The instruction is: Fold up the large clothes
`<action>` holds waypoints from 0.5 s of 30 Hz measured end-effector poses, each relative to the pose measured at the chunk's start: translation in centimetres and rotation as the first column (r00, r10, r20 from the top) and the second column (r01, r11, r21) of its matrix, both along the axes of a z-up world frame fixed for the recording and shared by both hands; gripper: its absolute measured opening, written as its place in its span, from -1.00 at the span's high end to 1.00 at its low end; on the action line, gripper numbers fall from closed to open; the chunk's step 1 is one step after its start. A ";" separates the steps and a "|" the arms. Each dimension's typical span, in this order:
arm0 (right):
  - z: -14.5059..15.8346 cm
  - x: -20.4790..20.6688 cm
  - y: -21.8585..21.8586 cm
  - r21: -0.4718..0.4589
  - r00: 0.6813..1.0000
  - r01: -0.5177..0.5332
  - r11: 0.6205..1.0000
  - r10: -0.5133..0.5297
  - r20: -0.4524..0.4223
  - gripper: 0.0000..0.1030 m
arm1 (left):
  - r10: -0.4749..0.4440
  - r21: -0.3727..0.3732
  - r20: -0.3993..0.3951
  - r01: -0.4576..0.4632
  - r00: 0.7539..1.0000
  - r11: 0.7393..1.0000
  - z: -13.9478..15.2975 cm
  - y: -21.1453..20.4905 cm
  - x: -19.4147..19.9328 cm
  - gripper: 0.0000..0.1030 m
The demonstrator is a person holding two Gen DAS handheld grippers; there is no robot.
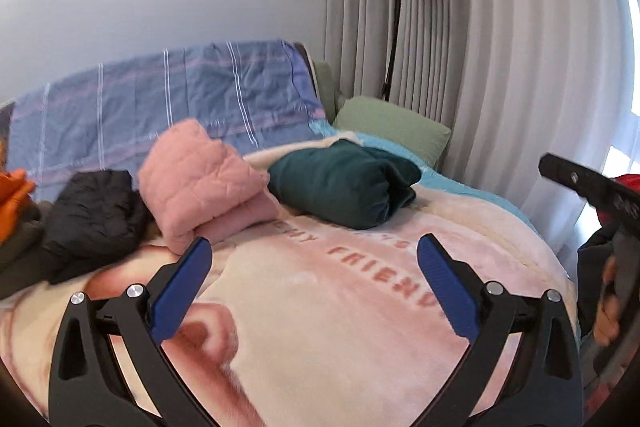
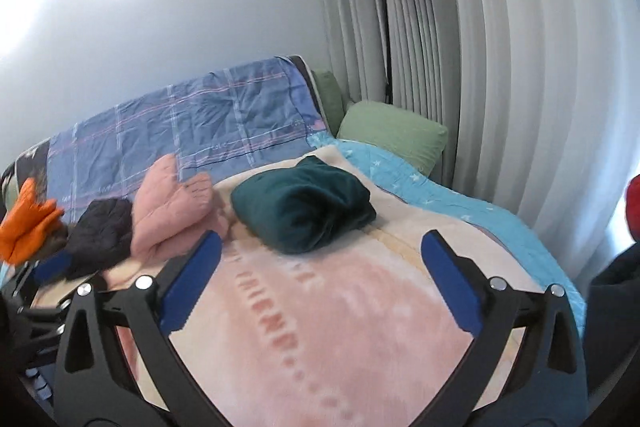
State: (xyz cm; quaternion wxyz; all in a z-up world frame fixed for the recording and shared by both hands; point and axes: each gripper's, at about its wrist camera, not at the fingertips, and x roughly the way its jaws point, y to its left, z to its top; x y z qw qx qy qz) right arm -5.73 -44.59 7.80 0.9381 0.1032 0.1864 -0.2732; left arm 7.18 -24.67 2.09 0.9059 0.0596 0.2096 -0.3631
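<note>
With our left gripper and right gripper both spread wide and empty above the pink plush blanket, we should next pick an unfolded garment, the folded dark-green garment lying far centre; only the right view shows the orange garment fully.

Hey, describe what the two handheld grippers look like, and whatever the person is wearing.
Both the left gripper and right gripper have matte black plastic frames with triangular cut-outs, silver round bolt heads at the joints, and long blue ribbed pads on each finger. No cables or markings show on them. At the left view's right edge, a hand emerges from a dark sleeve, with some red fabric above it.
</note>
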 end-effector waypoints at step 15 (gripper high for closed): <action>-2.4 -7.3 8.8 0.061 0.998 -0.008 0.998 0.012 -0.066 -0.96 | 0.040 -0.002 0.045 -0.040 0.998 0.999 0.9 7.2 -11.0 -0.97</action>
